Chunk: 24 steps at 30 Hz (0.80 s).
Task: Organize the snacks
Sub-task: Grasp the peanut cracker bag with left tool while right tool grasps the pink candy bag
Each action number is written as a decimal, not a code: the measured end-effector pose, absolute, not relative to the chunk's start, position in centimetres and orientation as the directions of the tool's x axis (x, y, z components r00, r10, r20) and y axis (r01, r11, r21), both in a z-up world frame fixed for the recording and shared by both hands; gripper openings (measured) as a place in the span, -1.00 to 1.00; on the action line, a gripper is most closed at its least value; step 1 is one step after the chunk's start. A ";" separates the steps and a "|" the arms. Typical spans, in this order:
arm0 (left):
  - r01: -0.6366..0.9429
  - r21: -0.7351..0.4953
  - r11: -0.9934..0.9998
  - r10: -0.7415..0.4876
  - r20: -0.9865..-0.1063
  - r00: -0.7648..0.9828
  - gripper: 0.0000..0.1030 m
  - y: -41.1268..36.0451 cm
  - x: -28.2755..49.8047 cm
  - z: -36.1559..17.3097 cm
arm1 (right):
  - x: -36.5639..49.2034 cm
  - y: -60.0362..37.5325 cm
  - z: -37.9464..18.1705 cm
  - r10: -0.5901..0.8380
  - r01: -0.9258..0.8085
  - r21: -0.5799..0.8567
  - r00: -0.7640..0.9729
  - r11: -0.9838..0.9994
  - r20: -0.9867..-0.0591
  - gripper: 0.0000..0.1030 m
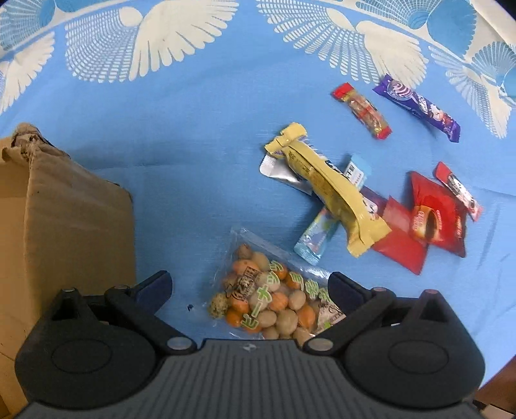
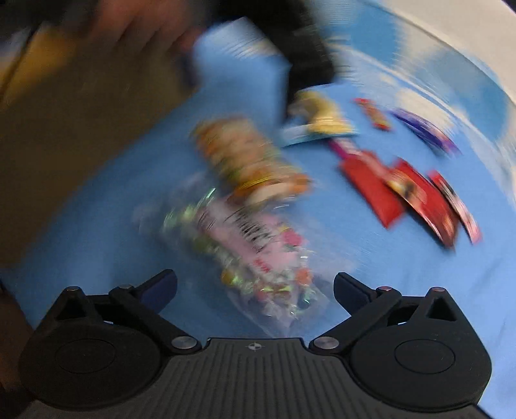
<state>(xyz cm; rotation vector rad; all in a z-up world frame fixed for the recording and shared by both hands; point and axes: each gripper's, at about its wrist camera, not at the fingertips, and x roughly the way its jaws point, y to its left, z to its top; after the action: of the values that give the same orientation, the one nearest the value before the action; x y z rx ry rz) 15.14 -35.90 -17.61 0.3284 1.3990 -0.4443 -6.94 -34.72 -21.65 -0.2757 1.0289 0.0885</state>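
Observation:
A clear bag of coated nuts (image 1: 267,299) lies on the blue cloth under my left gripper (image 1: 250,288), whose jaws stand wide apart, one on each side of the bag without touching it. The right wrist view is badly blurred. There my right gripper (image 2: 254,285) is open over a clear candy bag with a pink label (image 2: 245,245), and its pads do not press on the bag. The nut bag (image 2: 248,154) lies just beyond. A brown cardboard box (image 1: 64,209) stands at the left.
Loose snacks lie to the right: a yellow packet (image 1: 329,187), a light blue stick (image 1: 319,235), red sachets (image 1: 429,219), a red-ended bar (image 1: 361,111) and a purple bar (image 1: 419,106). A hand (image 2: 129,25) shows blurred above the box (image 2: 80,129).

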 end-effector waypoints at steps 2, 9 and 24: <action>0.488 -0.045 0.872 -0.115 -0.987 0.115 1.00 -35.9 14.8 -17.9 | -6.5 -34.2 -21.7 -0.011 -0.314 -0.230 0.570 0.921 -0.821 1.00; 0.489 -0.091 0.867 -0.147 -0.986 0.077 0.99 -35.1 15.4 -18.5 | -3.8 -39.9 -22.6 0.109 -0.159 0.017 0.593 0.987 -0.798 1.00; 0.276 -0.375 0.885 -0.359 -0.927 -0.108 0.99 -36.9 15.2 -21.0 | -13.3 -41.3 -20.4 -0.075 0.192 0.054 0.607 0.980 -0.791 -0.36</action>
<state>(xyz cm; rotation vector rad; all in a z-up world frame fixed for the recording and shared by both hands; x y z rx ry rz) 15.15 -36.94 -20.97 -0.0669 1.5913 -0.5370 -13.29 -41.27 -20.38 0.1386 0.9061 -0.1545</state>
